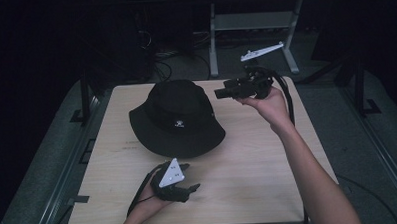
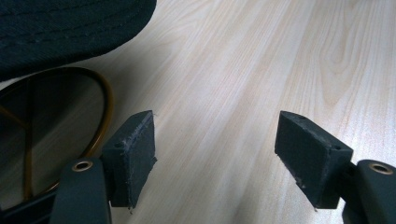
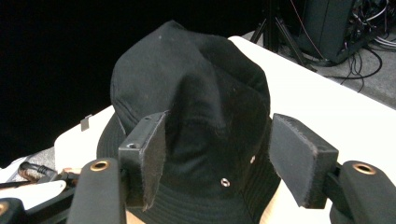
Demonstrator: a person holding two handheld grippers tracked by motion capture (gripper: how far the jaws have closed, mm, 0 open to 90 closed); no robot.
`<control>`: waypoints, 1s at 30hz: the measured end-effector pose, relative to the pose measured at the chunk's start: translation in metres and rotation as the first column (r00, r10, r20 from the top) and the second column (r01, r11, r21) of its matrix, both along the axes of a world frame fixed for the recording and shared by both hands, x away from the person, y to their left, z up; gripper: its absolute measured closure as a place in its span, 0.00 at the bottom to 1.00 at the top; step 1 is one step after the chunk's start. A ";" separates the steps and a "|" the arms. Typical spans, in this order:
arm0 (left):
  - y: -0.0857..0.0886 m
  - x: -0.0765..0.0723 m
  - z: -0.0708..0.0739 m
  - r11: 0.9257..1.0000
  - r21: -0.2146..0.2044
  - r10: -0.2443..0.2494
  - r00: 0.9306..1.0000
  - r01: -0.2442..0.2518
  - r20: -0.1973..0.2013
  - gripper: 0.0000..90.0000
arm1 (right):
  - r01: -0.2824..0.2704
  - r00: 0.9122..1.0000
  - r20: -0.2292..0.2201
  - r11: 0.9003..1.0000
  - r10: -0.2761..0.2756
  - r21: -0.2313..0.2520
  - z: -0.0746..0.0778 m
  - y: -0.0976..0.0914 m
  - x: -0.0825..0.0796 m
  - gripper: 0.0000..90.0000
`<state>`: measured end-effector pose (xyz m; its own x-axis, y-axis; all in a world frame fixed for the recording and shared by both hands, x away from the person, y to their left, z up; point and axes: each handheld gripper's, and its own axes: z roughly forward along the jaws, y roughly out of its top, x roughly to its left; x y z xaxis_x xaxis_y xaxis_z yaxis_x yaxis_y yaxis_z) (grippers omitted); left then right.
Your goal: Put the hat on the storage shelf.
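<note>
Both tongs stand wide open and hold nothing: our right gripper (image 1: 221,92) faces the black bucket hat (image 1: 176,118) mid-table, our left gripper (image 1: 191,178) rests by its near brim. A shallow pinch may slip off the soft crown.

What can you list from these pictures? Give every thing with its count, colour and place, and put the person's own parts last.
bucket hat: one, black with a small white logo on the crown, far-left middle of the table.
table: one, pale wood top, centre of the high view.
metal stand: one, grey, on the floor beyond the table.
cables: several, dark, on the floor behind the table.
left hand-held gripper: one, black with a grey plate, near edge just in front of the hat brim, jaws open.
right hand-held gripper: one, black, raised at the hat's far right, jaws open toward the crown.
forearms: two, entering from the bottom.
</note>
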<state>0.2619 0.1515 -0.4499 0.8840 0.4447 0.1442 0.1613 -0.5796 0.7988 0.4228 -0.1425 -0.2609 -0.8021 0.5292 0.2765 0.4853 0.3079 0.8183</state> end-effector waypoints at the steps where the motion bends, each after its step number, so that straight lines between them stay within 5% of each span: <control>1: 0.000 0.000 0.000 1.000 -0.005 0.002 1.000 -0.002 -0.001 0.32 | -0.002 1.000 0.000 1.000 0.002 -0.001 -0.001 -0.002 0.000 0.39; 30: -0.001 0.000 -0.001 1.000 0.000 -0.001 1.000 0.001 0.007 0.31 | 0.051 0.998 -0.045 0.999 -0.051 -0.002 -0.037 -0.048 -0.025 0.33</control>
<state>0.2617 0.1504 -0.4511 0.8833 0.4440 0.1504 0.1550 -0.5794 0.8002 0.3978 -0.1905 -0.2978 -0.7607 0.5696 0.3112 0.5366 0.2823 0.7952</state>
